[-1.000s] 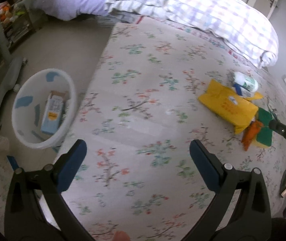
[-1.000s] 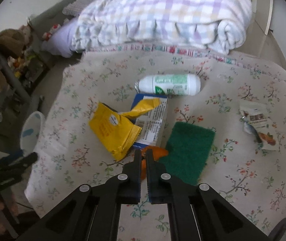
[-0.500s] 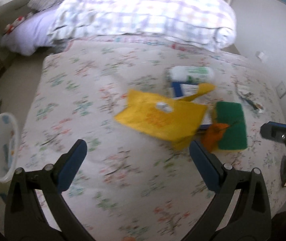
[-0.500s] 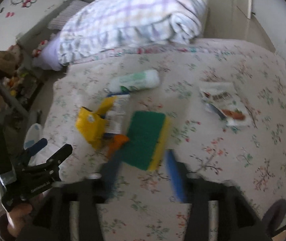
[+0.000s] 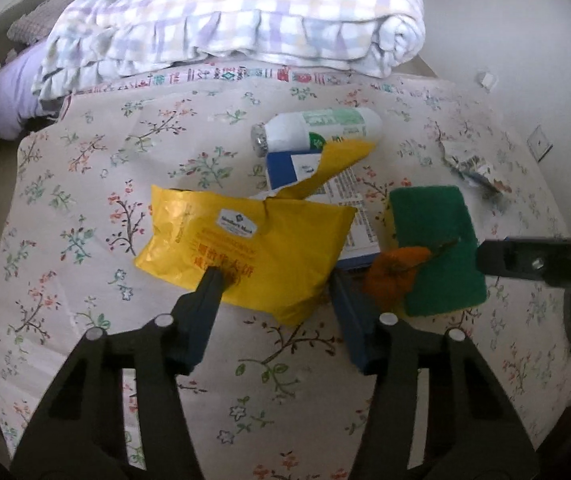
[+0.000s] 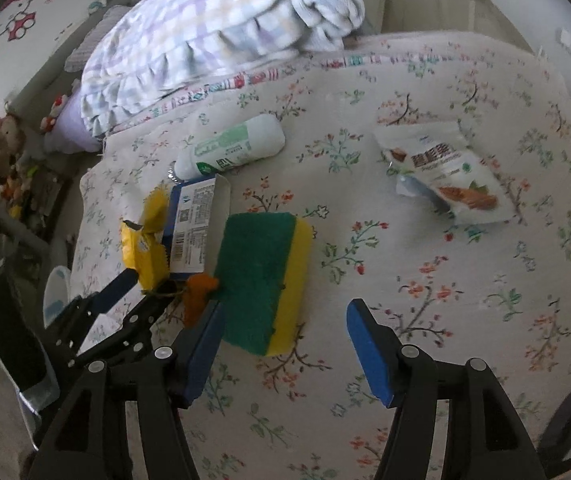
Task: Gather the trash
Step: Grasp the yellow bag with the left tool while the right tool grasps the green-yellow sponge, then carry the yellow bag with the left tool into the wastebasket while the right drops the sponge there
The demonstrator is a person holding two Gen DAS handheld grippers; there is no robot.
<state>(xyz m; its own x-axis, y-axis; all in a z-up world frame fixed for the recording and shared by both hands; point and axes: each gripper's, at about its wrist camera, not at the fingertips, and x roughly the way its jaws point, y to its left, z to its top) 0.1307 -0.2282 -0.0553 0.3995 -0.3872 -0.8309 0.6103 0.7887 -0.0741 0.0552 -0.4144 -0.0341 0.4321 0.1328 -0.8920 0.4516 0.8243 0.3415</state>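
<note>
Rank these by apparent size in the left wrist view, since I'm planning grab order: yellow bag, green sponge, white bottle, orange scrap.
1. yellow bag
2. green sponge and white bottle: close; the bottle lies farther, so unsure
3. orange scrap

My left gripper (image 5: pixel 273 284) and right gripper (image 6: pixel 281 322) are black frames with blue pads and silver screws.

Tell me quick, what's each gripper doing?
Left gripper: open, fingers astride the yellow snack bag, not shut on it.
Right gripper: open, holding nothing.
</note>
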